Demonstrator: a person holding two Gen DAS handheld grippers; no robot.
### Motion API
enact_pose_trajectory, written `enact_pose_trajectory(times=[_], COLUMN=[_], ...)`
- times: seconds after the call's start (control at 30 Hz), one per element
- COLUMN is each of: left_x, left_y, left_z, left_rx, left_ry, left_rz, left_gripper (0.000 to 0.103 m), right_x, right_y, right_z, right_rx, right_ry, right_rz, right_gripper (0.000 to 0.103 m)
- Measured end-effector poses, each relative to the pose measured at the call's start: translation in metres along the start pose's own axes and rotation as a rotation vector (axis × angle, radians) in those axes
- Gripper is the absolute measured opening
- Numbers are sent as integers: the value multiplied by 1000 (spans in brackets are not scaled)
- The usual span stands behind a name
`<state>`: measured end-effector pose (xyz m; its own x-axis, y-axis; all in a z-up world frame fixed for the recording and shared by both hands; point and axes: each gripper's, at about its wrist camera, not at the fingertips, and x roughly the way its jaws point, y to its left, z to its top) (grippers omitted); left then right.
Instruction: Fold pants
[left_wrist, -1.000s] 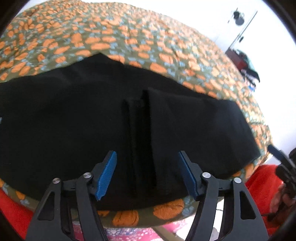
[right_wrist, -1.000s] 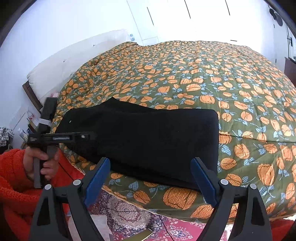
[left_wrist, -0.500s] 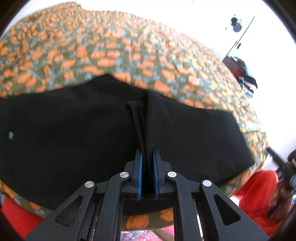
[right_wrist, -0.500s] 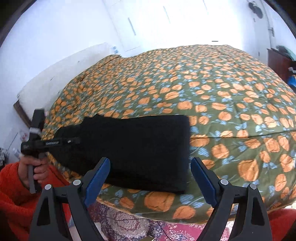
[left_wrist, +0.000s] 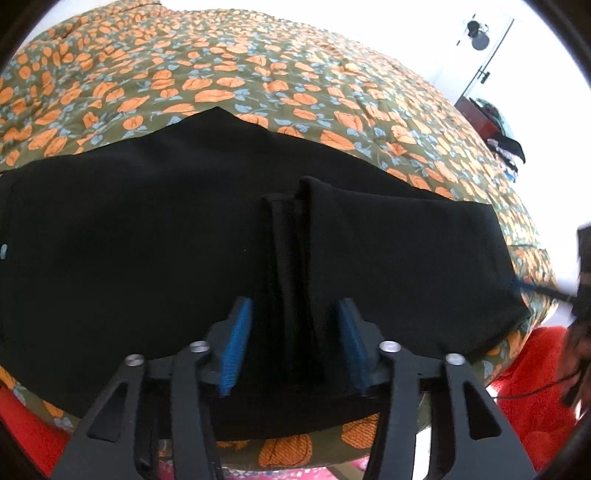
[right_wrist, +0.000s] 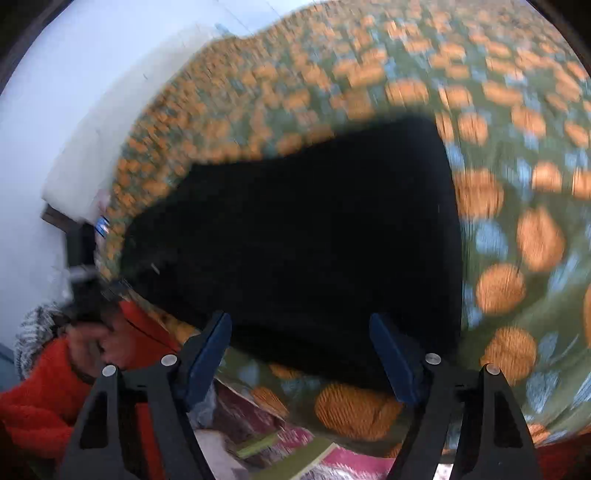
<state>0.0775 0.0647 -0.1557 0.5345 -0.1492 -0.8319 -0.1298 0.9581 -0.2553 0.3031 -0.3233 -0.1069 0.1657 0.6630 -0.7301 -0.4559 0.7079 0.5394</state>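
Note:
The black pants lie folded across the near edge of the bed. A raised ridge of the cloth stands between the blue pads of my left gripper. Its jaws are opening and the pads stand clear of the ridge. In the blurred right wrist view, the pants fill the middle. My right gripper hovers over their near edge, its jaws wide and closing, with no cloth pinched. The left gripper shows there at the far left, held by a hand.
A green bedspread with orange pumpkins covers the bed. A white pillow lies at its head. A patterned rug lies on the floor below the bed edge. A red sleeve is at the right, a dark cabinet behind it.
The left jaws pinched shut on the ridge of cloth, then spread apart again. The right gripper swung in closer and lower over the pants, rolled, and its jaws narrowed a little.

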Motion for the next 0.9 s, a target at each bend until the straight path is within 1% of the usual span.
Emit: enact_pose_trajectory(times=[0.03, 0.07, 0.1, 0.13, 0.17, 0.23, 0.27, 0.3, 0.33, 0.37, 0.4, 0.43, 0.5, 0.6, 0.67, 0.73, 0.8, 0.9], left_x=[3, 5, 6, 6, 5, 1, -2, -6, -11, -17, -24, -30, -38, -52, -58, -61, -66, -83], left_y=[-2, -3, -4, -5, -6, -5, -4, -2, 0, 3, 8, 13, 21, 41, 54, 67, 87, 119], left_z=[1, 2, 3, 3, 4, 4, 3, 2, 0, -1, -3, -4, -3, 1, 2, 3, 2, 1], left_rx=[2, 6, 12, 18, 21, 20, 18, 16, 15, 12, 6, -4, -33, -107, -155, -209, -289, -418], left_ry=[-1, 3, 6, 5, 3, -5, -11, -18, -27, -41, -58, -75, -95, -140, -163, -176, -181, -228], left_rz=[1, 8, 15, 20, 22, 25, 23, 20, 18, 22, 28, 32, 35, 31, 35, 39, 34, 21], left_gripper=[60, 60, 60, 61, 62, 65, 66, 66, 67, 70, 72, 74, 74, 75, 79, 79, 79, 79], right_x=[-7, -13, -16, -14, -7, 17, 33, 42, 43, 39, 31, 24, 6, -16, -26, -31, -28, -22], right_y=[4, 6, 7, 4, -5, -30, -47, -59, -63, -64, -62, -58, -45, -25, -18, -14, -12, -11], right_z=[11, 26, 39, 48, 58, 65, 64, 61, 60, 60, 58, 57, 51, 31, 15, -5, -19, -23], right_rx=[-11, -23, -20, -5, 28, 120, 179, 218, 229, 233, 232, 224, 169, 98, 75, 64, 53, 29], right_ry=[-31, -67, -95, -106, -100, -41, 3, 10, -8, -37, -64, -86, -133, -192, -225, -245, -227, -190], right_rz=[-1, -5, -12, -12, -5, -13, -18, -22, -20, -8, -15, -35, -86, -122, -141, -168, -192, -205], right_gripper=[80, 84, 85, 86, 88, 88, 88, 86, 82, 82, 82, 82, 82, 83, 83, 84, 84, 84])
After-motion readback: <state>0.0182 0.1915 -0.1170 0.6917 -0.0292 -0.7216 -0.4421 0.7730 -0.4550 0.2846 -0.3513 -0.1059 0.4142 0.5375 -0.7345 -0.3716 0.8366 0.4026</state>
